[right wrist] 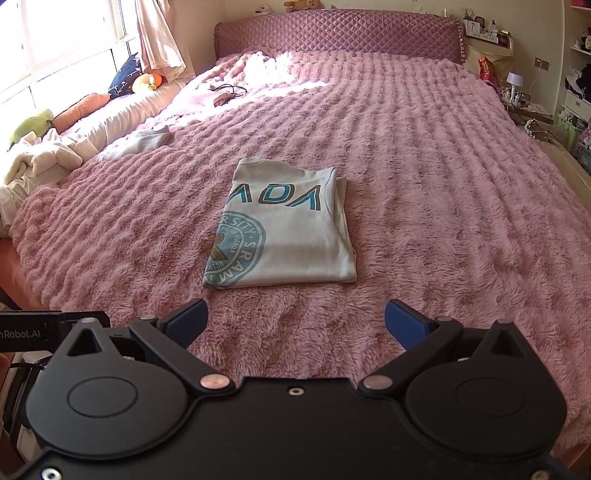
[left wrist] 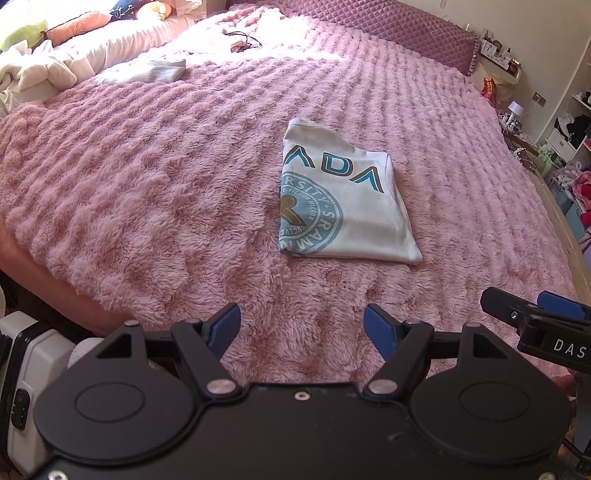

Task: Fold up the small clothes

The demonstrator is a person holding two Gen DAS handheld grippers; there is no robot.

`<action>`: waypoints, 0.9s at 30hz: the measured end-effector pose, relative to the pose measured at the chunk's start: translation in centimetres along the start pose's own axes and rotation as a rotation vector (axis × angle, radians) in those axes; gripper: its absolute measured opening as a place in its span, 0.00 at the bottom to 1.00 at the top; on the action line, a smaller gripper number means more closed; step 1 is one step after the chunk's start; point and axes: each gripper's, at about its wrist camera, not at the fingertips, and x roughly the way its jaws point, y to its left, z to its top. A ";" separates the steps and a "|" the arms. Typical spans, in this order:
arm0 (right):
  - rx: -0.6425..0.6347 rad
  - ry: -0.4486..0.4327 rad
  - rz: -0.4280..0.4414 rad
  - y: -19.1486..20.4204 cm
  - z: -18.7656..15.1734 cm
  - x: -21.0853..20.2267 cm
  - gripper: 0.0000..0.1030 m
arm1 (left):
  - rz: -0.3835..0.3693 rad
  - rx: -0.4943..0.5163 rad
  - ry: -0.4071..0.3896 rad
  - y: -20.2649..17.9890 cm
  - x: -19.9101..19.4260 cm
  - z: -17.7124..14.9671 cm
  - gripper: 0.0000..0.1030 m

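Observation:
A small white T-shirt (left wrist: 343,199) with a teal round print lies folded into a compact rectangle on the pink fluffy bedspread (left wrist: 166,177). It also shows in the right wrist view (right wrist: 288,232). My left gripper (left wrist: 302,330) is open and empty, held back from the shirt near the bed's front edge. My right gripper (right wrist: 295,325) is open and empty, also short of the shirt. The right gripper's fingers (left wrist: 517,314) show at the right edge of the left wrist view.
A second folded pale garment (right wrist: 147,142) lies far left on the bed. Crumpled white clothes (right wrist: 33,162) and cushions (right wrist: 81,107) line the left side. A dark cable (right wrist: 225,90) lies near the quilted headboard (right wrist: 332,33). Cluttered shelves (right wrist: 576,92) stand at right.

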 end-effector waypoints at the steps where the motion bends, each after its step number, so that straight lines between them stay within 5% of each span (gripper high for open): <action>1: 0.001 0.000 -0.002 0.1 0.0 -0.1 1.00 | 0.001 0.002 0.000 0.0 0.0 0.0 0.73; 27: 0.006 0.002 -0.005 -0.5 0.3 -0.5 1.00 | 0.042 0.052 0.009 -0.6 0.4 0.0 0.73</action>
